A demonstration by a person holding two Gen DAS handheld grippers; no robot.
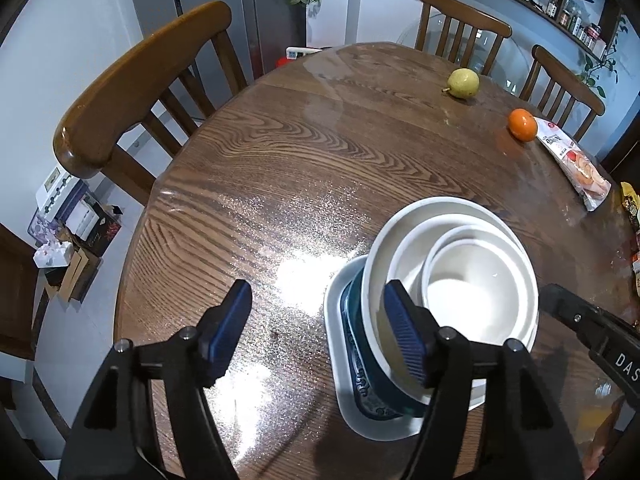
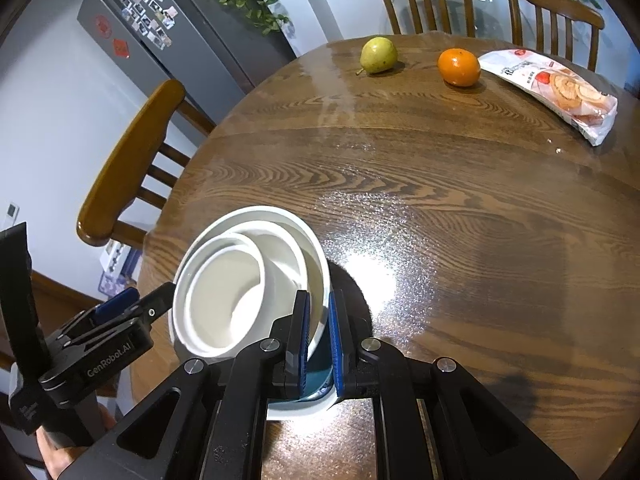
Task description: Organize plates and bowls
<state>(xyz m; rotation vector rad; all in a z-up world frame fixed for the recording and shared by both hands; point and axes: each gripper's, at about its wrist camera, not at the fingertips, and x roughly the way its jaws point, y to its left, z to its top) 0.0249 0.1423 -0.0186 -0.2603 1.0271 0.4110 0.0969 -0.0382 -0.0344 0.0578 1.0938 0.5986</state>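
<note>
On wooden table (image 1: 280, 152): nested white bowls (image 1: 460, 280) on plate (image 1: 334, 320). Left gripper (image 1: 320, 328) wide open, empty. Right gripper (image 2: 319, 344) clamped on outer bowl's rim.

Round wooden table (image 1: 304, 168) (glossy), chairs (image 1: 132, 92) around, grey fridge (image 2: 160, 28) behind.

Glossy grained wood table (image 2: 460, 184), smooth white glazed bowls (image 1: 460, 280), ribbed blue pads (image 1: 404, 336) on matt black plastic.
</note>
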